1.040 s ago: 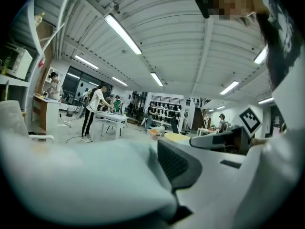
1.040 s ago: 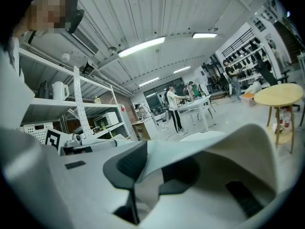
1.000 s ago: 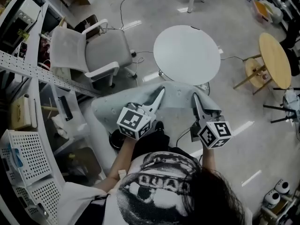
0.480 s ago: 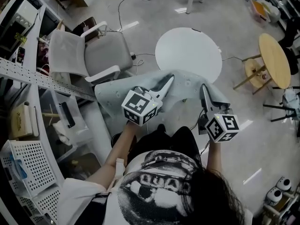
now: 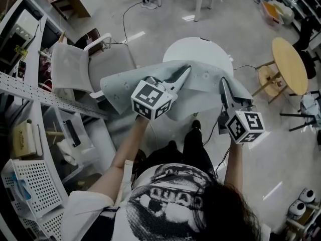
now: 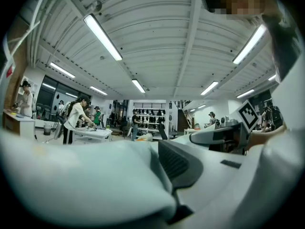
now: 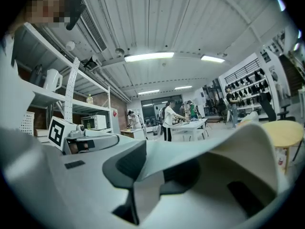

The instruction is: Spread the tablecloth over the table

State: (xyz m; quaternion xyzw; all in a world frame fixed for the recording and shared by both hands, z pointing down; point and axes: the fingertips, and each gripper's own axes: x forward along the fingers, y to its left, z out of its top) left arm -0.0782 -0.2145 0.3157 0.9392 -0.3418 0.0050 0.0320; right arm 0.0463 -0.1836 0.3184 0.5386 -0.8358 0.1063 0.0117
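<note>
**Obs. 1:** Both of your grippers sit higher and further forward than a second ago. With them you have carried the tablecloth (image 5: 200, 79) out from in front of you. Then it hung short of the round white bench (image 5: 200, 44). Now, in the head view, it overlaps the bench's near edge, while the far edge is bare.

**Obs. 2:** Agreed. Grip check: your left gripper (image 5: 183, 74) has a bunched fold between its jaws, one jaw buried in fabric and the other's dark pad closed against it. Your right gripper (image 5: 223, 84) pinches a thinner edge, with the rest billowing off to its right. Both sets of jaws have just been easing wider, but the cloth hangs taut between them, so I read both pinches as holding.

**Obs. 1:** Status, as a judgement: you are mid-carry and nothing is laid yet. The cloth looks airborne, though I cannot tell whether its far hem touches the bench.

**Obs. 2:** Next, you will likely need to bring the hem past the far edge of the bench before lowering. The risk is that loosening jaws could drop a corner early.
</note>
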